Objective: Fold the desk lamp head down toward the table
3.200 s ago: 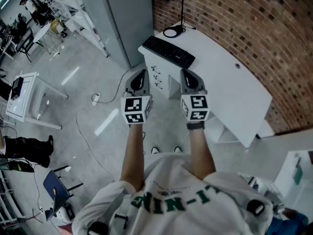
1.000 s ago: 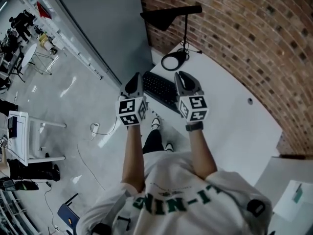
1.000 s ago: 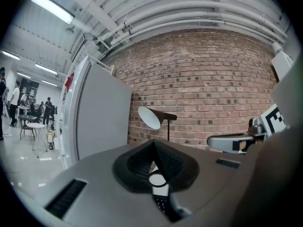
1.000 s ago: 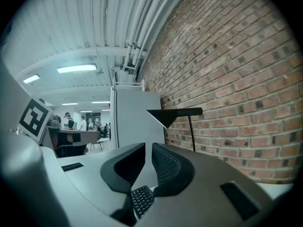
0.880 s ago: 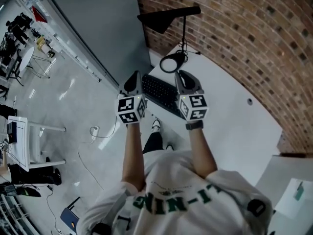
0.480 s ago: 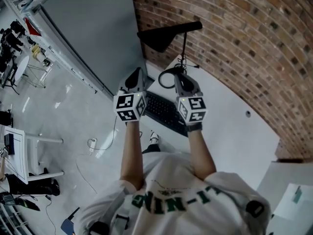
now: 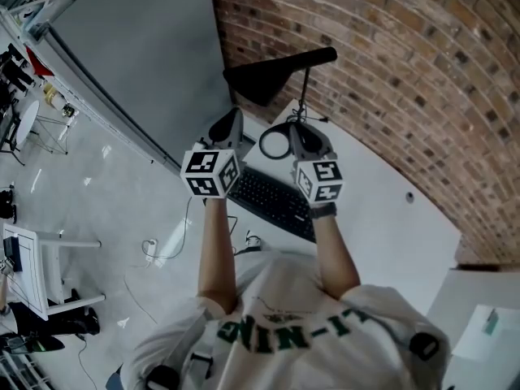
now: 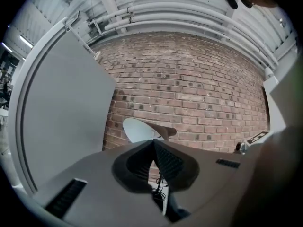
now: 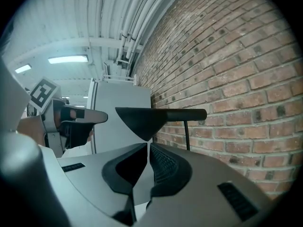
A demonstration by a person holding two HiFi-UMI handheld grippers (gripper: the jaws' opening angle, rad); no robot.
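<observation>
While looking steeply down in the head view, meets a brick wall (image 7: 390, 55) sweeping from 12 to 4 o'clock, a grey partition (image 7: 138, 55) at 10 to 11 o'clock and pale floor (image 7: 97, 201) at 8 to 9 o'clock. Finds a white bench (image 7: 390, 226) running from centre out to 4 o'clock along that wall. Places a black keyboard (image 7: 272, 201) just below centre, on the bench's near edge. Sets the desk lamp (image 7: 305, 96) at 12 o'clock of centre, on the bench's far corner beside the wall: ring base flat on the bench, thin stem upright, black cone-shaped lamp head (image 7: 264, 80) raised high on a level arm, not folded down. Holds the left hand-held gripper (image 7: 230, 119) at 9 o'clock of the ring base and the right hand-held gripper (image 7: 299, 130) across the base's 3 o'clock edge, both below the lamp head in that view. Shows both pairs of jaws pressed together on nothing, with the lamp head beyond the tips in each gripper view.
</observation>
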